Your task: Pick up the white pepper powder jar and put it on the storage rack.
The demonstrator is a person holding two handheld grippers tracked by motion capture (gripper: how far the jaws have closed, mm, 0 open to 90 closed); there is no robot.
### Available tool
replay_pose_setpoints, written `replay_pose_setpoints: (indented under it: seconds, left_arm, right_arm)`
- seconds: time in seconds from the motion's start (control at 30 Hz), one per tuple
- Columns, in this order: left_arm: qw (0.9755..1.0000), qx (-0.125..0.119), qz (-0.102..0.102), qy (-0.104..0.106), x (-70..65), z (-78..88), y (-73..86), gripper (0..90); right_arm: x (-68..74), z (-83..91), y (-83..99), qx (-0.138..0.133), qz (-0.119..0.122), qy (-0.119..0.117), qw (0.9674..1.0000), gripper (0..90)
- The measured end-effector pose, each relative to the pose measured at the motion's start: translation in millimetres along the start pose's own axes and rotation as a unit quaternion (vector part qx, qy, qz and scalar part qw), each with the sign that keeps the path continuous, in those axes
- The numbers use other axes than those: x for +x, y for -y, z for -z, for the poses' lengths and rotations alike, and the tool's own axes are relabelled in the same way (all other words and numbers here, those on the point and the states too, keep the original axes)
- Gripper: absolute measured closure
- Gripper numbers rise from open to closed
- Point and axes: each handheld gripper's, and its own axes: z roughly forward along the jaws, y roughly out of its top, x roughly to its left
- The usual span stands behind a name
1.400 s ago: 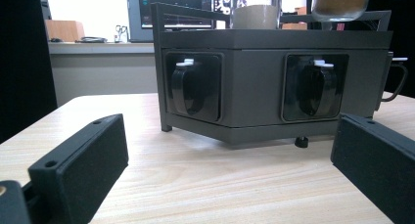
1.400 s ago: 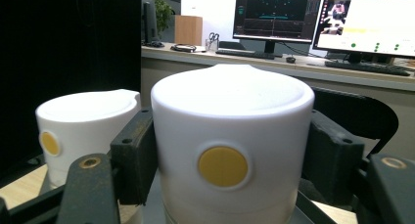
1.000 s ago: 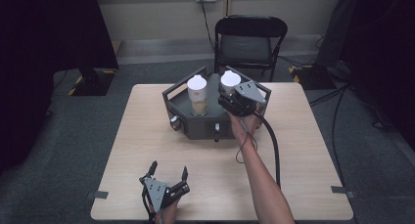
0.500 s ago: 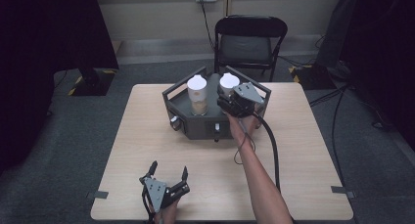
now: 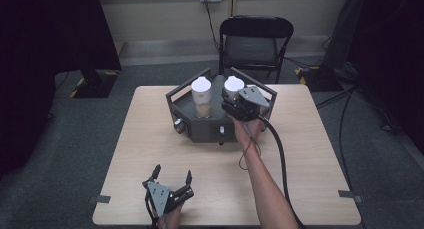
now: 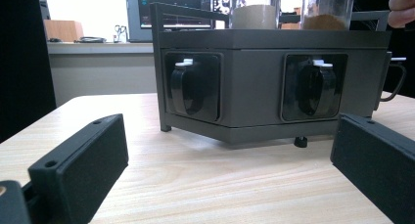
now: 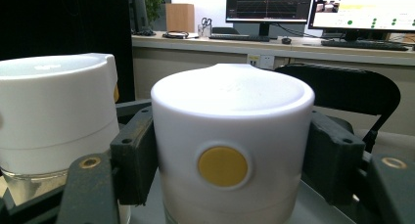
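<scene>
A dark grey machine (image 5: pixel 200 131) stands at the back middle of the wooden table (image 5: pixel 310 154). Two clear jars with white lids stand in it: the left jar (image 5: pixel 201 91) and the right jar (image 5: pixel 233 85). My right gripper (image 5: pixel 231 96) is shut on the right jar's lid (image 7: pixel 230 111), which bears a yellow dot; the pads press both sides of it. The left jar's lid (image 7: pixel 54 101) sits beside it, untouched. Near the table's front edge, my left gripper (image 5: pixel 172 173) rests open, with nothing between its fingers, and faces the machine's two black knobs (image 6: pixel 188 84) (image 6: pixel 313 84).
A black folding chair (image 5: pixel 255 39) stands behind the table. The right gripper's cable (image 5: pixel 277 149) trails across the table beside the forearm. Dark curtains hang at both sides of the room. Bare tabletop lies between the left gripper and the machine.
</scene>
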Motion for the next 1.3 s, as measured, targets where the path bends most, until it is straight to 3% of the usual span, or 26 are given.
replay_pose_setpoints:
  seconds: [0.67, 0.83, 0.97, 1.07, 1.3]
  left_arm:
    - [1.0000, 0.000, 0.000, -0.001, -0.2, 0.0, -0.1, 0.0]
    - [1.0000, 0.000, 0.000, -0.001, -0.2, 0.0, -0.1, 0.0]
    - [1.0000, 0.000, 0.000, -0.001, -0.2, 0.0, -0.1, 0.0]
    - [1.0000, 0.000, 0.000, -0.001, -0.3, 0.0, -0.1, 0.0]
    - [1.0000, 0.001, 0.000, -0.002, -0.5, -0.1, -0.2, 0.1]
  right_arm:
    - [-12.0, -0.2, -8.5, 0.020, -0.029, -0.015, 0.9993, 28.7]
    - [-10.7, -2.3, -7.1, 0.024, -0.028, -0.013, 0.9992, 19.4]
    - [-3.9, -0.3, -3.2, 0.008, 0.002, -0.003, 1.0000, 7.5]
    - [-5.2, 0.3, -3.1, 0.005, -0.004, 0.001, 1.0000, 1.6]
    - [-8.6, 6.6, 1.4, -0.001, 0.000, -0.011, 0.9999, 0.0]
